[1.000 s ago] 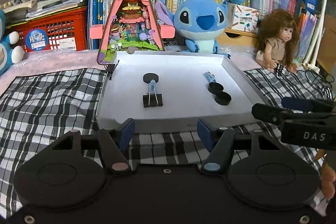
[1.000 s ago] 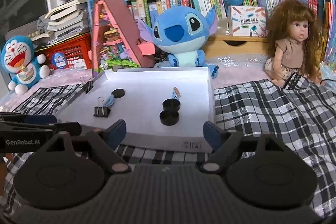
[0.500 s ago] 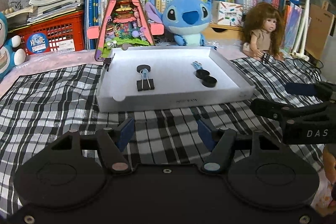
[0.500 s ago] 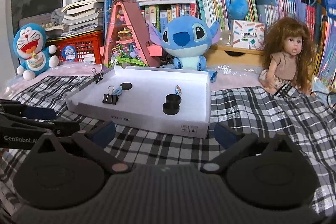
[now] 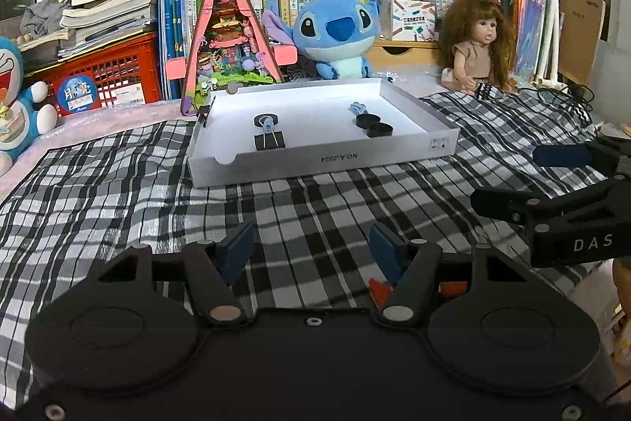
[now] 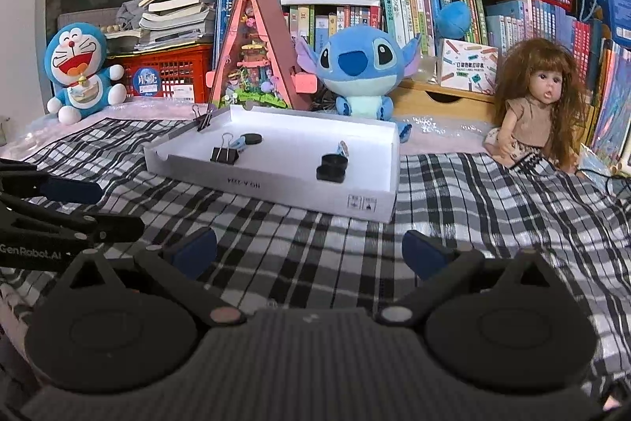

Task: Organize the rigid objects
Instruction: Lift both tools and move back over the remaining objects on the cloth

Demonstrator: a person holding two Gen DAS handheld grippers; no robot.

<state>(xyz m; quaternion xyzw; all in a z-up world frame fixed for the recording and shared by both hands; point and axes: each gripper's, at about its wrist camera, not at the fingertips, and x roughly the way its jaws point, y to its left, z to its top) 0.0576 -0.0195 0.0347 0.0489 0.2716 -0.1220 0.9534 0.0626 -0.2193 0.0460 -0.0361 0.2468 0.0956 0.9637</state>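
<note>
A white shallow tray (image 5: 315, 160) lies on the checked cloth ahead of both grippers. In it are a black binder clip (image 5: 270, 141), a black disc with a pale blue clip (image 5: 265, 120), and two black round caps (image 5: 372, 125) with a small blue piece behind them. Another binder clip (image 6: 203, 121) grips the tray's left rim. My left gripper (image 5: 311, 251) is open over bare cloth, well short of the tray, with nothing between its pads. My right gripper (image 6: 311, 253) is open wide and empty, beside the left one. From the right wrist the tray (image 6: 276, 190) shows the same clip (image 6: 224, 153) and caps (image 6: 332, 166).
Behind the tray stand a pink triangular toy house (image 5: 228, 38), a blue plush (image 5: 339, 34) and a doll (image 5: 479, 46), with bookshelves and a red crate (image 5: 110, 73) at the back. A blue cat plush (image 6: 81, 73) sits far left. A small orange thing (image 5: 378, 290) peeks from under my left gripper.
Both grippers have drawn back from the tray, which now looks smaller and farther off. The right gripper's jaws have spread wider. The things in the tray have not moved.
</note>
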